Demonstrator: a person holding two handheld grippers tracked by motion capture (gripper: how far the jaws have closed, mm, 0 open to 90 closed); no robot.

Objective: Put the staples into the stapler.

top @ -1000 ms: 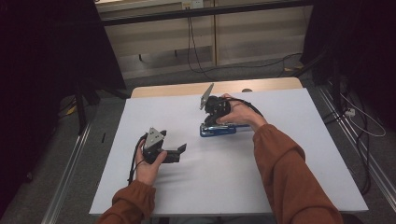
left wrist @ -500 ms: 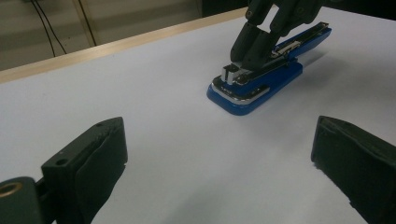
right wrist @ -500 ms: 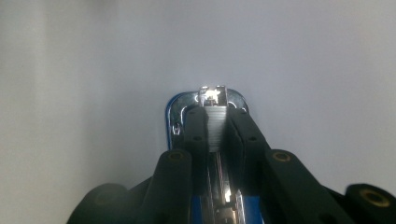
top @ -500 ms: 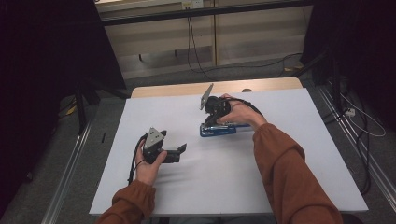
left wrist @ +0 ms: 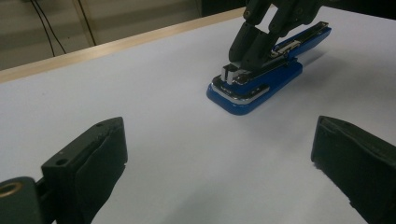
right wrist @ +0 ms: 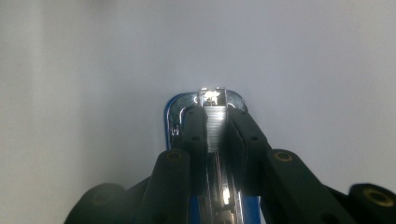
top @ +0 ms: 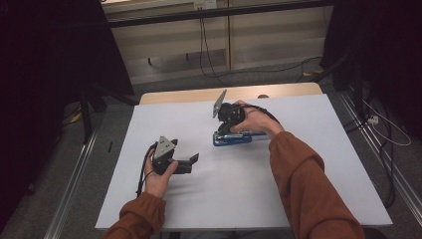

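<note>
A blue stapler (top: 234, 140) lies in the middle of the white table top (top: 298, 189). Its metal channel is laid bare. My right gripper (top: 222, 132) points down onto the front end of the stapler (left wrist: 261, 88). In the right gripper view its jaws (right wrist: 215, 116) are shut on a strip of staples (right wrist: 215, 133) that sits in the channel, just behind the stapler's blue nose (right wrist: 169, 116). My left gripper (top: 193, 163) rests on the table to the left, nearer the person. Its jaws (left wrist: 219, 135) stand wide open with bare table between them, and they face the stapler.
The far rim of the table is a wooden strip (top: 199, 94). Beyond it are a grey floor with cables (top: 209, 59) and dark stands on both sides. Metal rails (top: 74, 194) run along the table's left and right.
</note>
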